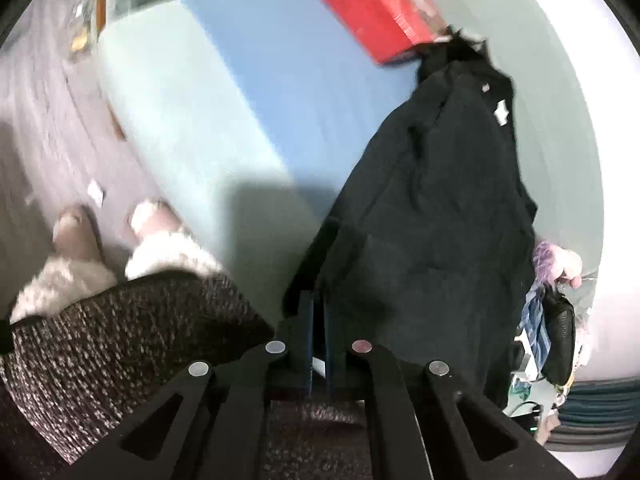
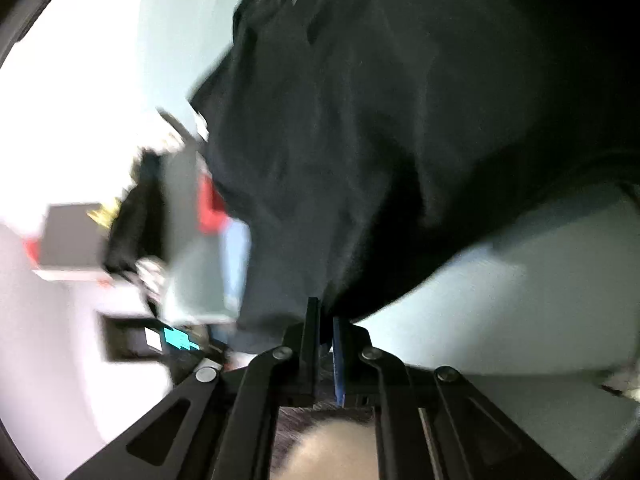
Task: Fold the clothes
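Black garment (image 1: 432,200) was pinched at an edge by both our grippers, the left gripper (image 1: 318,312) and the right gripper (image 2: 326,316) each pressed nearly together on cloth, and it hung off them above the blue bed (image 1: 248,92), so we'd say the folding had barely started, no fold visible yet. Left view showed us the red box (image 1: 372,16) and fuzzy slippers (image 1: 160,240); right view was mostly dark fabric, blurry.

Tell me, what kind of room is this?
Probably a bedroom at home. A black garment hangs over a bed with a blue sheet, a red box sits on it, and fluffy slippers stand on the floor.
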Demonstrator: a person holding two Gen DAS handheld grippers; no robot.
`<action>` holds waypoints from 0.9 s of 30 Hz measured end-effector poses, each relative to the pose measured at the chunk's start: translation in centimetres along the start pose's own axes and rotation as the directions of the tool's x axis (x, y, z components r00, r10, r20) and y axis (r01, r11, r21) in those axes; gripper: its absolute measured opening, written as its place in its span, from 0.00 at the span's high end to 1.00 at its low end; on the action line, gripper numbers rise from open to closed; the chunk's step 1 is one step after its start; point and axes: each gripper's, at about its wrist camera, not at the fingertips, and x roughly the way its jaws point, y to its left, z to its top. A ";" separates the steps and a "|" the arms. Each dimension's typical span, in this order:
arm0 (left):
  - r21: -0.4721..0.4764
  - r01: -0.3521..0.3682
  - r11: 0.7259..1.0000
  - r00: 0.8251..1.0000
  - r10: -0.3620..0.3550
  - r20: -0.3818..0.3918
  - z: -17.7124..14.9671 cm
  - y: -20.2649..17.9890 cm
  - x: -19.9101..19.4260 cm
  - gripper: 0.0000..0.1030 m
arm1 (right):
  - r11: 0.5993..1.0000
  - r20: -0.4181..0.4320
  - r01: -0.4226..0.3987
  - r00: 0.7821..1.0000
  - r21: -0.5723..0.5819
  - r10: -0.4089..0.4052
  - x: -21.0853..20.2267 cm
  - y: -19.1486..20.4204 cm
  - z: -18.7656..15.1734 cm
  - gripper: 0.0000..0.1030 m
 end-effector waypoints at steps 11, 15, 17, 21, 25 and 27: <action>0.151 -0.295 0.943 0.938 0.316 -0.140 -0.2 0.9 2.9 0.94 | 0.972 -0.221 0.228 0.947 -0.052 -0.234 3.5 -2.3 -1.8 0.86; 0.181 -0.280 0.943 0.957 0.288 -0.018 1.7 -1.8 -0.7 0.39 | 0.977 -0.218 0.192 0.953 -0.098 -0.209 1.2 -0.3 0.3 0.48; 0.241 -0.271 0.932 0.963 0.260 0.074 3.0 -4.4 -1.9 0.32 | 0.984 -0.158 0.140 0.975 -0.111 -0.157 -0.8 1.1 2.0 0.48; 0.429 -0.325 0.843 0.945 0.274 0.177 5.1 -10.1 1.5 0.32 | 0.978 -0.004 0.120 0.992 -0.173 -0.123 -3.6 4.6 6.0 0.48; 0.546 -0.360 0.757 0.929 0.343 0.138 6.3 -13.7 9.0 0.58 | 0.961 0.073 0.183 0.983 -0.208 -0.171 -2.1 7.2 9.3 0.48; 0.563 -0.356 0.746 0.923 0.376 0.086 6.4 -13.7 12.4 0.68 | 0.945 0.064 0.238 0.971 -0.222 -0.230 -0.4 7.4 10.1 0.49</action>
